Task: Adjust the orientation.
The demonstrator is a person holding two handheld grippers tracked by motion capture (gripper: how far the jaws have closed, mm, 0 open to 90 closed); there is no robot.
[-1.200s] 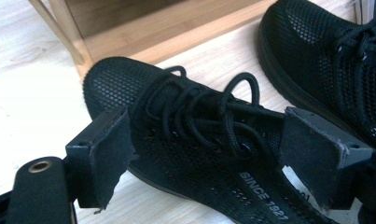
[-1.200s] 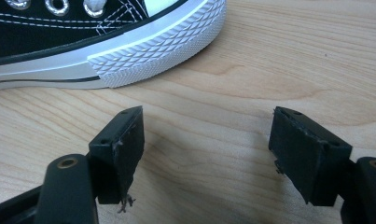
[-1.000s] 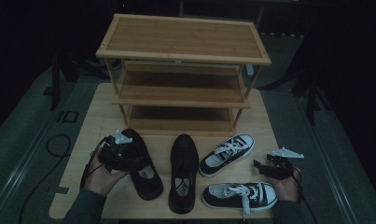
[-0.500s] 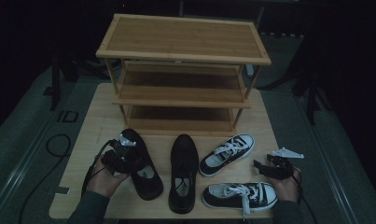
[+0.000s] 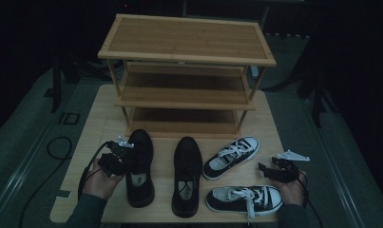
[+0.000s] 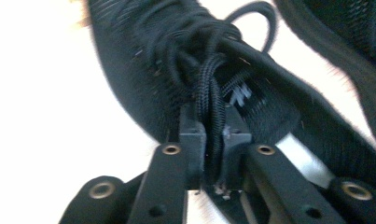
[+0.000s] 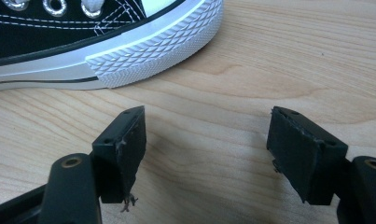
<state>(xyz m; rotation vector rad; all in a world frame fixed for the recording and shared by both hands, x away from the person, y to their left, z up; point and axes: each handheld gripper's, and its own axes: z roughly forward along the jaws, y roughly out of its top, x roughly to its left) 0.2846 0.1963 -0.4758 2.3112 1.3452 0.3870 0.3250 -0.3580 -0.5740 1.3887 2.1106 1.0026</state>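
The black lace-up shoe (image 5: 139, 167) lies at the near left of the bench (image 5: 100, 114), toe pointing toward the wooden shoe rack (image 5: 186, 42) at the far side, with its mate (image 5: 186, 173) just to its right. The left gripper (image 5: 125, 159) has just been closing, and in the left gripper view its pads are clamped on a thick black cord of the shoe (image 6: 209, 107), by the look of it the bunched laces or the knitted edge at the opening. I judge the upper soft and yielding, so a pinch there will let the shoe sag and swing from the hold; it looks light enough to lift that way, but a firmer hold would take the collar or the heel wall together with the lace. The knit should give good friction against the pads.

The right gripper (image 7: 206, 149) rests at the near right with its jaws well apart and nothing between them, bare wood beneath, just beside the rubber toe of a black-and-white sneaker (image 7: 106, 42). A second sneaker (image 5: 231, 152) lies farther in.
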